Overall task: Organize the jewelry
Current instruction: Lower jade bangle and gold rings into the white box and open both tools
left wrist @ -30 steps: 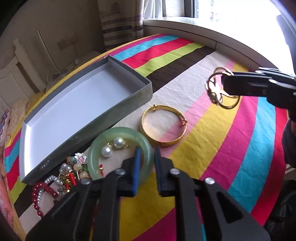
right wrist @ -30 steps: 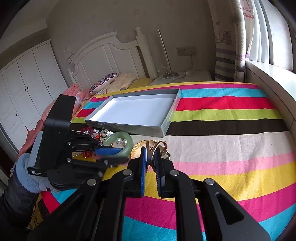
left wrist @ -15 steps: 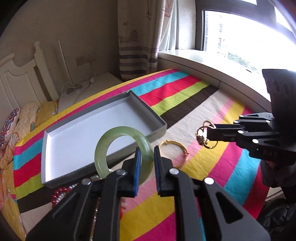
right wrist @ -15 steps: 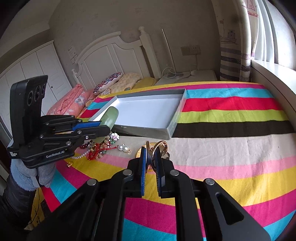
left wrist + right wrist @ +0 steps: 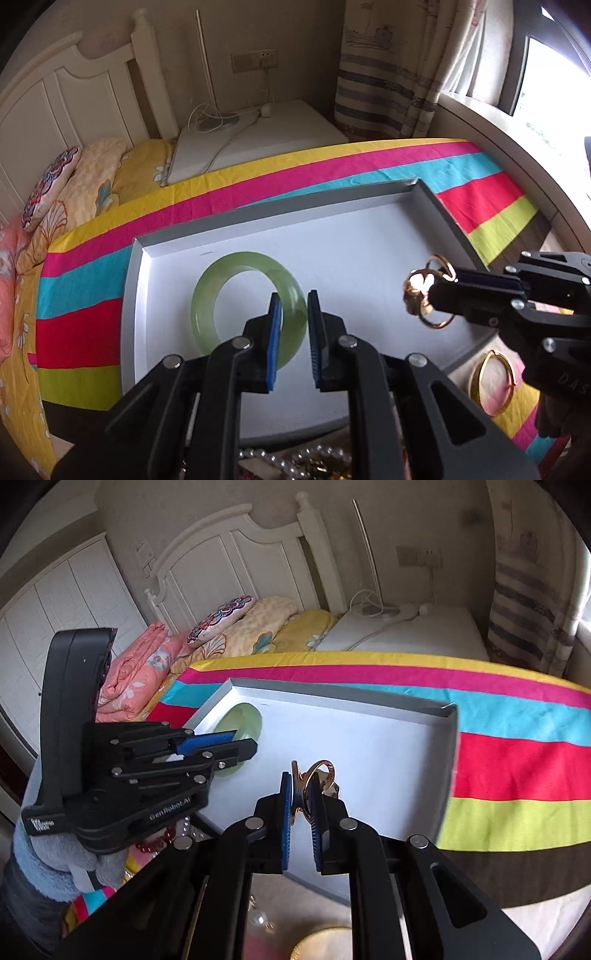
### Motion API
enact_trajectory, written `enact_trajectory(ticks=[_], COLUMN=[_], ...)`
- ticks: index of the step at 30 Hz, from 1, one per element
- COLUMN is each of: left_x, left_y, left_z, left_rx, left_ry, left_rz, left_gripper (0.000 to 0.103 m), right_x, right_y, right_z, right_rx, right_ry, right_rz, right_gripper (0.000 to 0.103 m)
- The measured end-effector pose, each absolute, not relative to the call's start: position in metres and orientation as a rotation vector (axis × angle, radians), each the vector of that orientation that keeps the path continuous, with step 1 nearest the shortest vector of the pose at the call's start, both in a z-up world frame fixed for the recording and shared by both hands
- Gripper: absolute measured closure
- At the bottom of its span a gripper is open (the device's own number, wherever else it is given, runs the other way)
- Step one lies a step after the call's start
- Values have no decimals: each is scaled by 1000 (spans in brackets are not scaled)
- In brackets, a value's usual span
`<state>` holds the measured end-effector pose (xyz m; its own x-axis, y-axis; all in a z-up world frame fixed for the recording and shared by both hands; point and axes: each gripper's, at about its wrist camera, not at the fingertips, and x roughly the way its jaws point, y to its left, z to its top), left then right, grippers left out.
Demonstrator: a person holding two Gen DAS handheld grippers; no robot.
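My left gripper (image 5: 293, 301) is shut on a pale green jade bangle (image 5: 236, 273) and holds it over the left part of the grey tray (image 5: 369, 258) with the white floor. My right gripper (image 5: 300, 786) is shut on a gold ring piece (image 5: 321, 771) and holds it above the middle of the tray (image 5: 388, 746). The right gripper with the gold piece (image 5: 421, 291) shows at the right of the left wrist view. The left gripper (image 5: 236, 744) with the bangle (image 5: 243, 716) shows at the left of the right wrist view.
A gold bangle (image 5: 493, 380) lies on the striped bedspread (image 5: 480, 199) right of the tray. Pearls and beads (image 5: 295, 461) lie in front of the tray. Pillows (image 5: 221, 616), a headboard and a white bedside table (image 5: 251, 144) stand behind.
Both grippers have lifted and moved forward over the tray, carrying the jade bangle and the gold ring piece. One second ago the bangle lay on the bedspread.
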<state>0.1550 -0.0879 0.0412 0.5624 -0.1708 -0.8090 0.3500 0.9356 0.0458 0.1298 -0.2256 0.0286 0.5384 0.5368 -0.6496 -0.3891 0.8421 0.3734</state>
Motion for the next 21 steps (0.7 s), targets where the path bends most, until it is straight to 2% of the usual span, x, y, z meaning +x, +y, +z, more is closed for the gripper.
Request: enact_trajectory(ticks=[3, 4, 7, 8, 9, 11, 13, 14, 15, 17, 19, 20, 21], left_x=[167, 169, 171, 169, 166, 161, 152, 147, 141, 124, 98, 83, 69], left_y=[-83, -82, -82, -82, -82, -77, -69, -63, -57, -48, -40, -35, -31], left_z=[38, 41, 53, 58, 62, 70, 78, 82, 86, 92, 99, 101, 102], left_rx=[185, 178, 170, 168, 167, 161, 146, 122, 100, 72, 66, 68, 72], left_ry=[944, 944, 904, 895, 886, 856, 815, 803, 792, 751, 685, 655, 624], left_rz=[-297, -299, -301, -304, -301, -291, -254, -258, -259, -223, -192, -179, -160], left_gripper=[93, 103, 103, 100, 95, 58, 42, 37, 33, 18, 9, 2, 2], right_x=[151, 155, 162, 159, 157, 154, 150, 147, 144, 133, 115, 103, 89], right_y=[-213, -210, -205, -205, -206, -213, -224, -230, -235, -246, -258, -265, -270], right_z=[17, 13, 11, 11, 13, 17, 23, 27, 32, 44, 56, 61, 65], right_rx=[218, 211, 213, 217, 221, 237, 263, 273, 273, 265, 248, 228, 205], right_ry=[889, 898, 925, 928, 927, 905, 874, 853, 836, 801, 751, 724, 693], right_rz=[550, 533, 516, 520, 526, 527, 531, 534, 524, 508, 496, 479, 466], right_gripper=[91, 91, 89, 88, 86, 78, 64, 51, 42, 42, 42, 38, 30])
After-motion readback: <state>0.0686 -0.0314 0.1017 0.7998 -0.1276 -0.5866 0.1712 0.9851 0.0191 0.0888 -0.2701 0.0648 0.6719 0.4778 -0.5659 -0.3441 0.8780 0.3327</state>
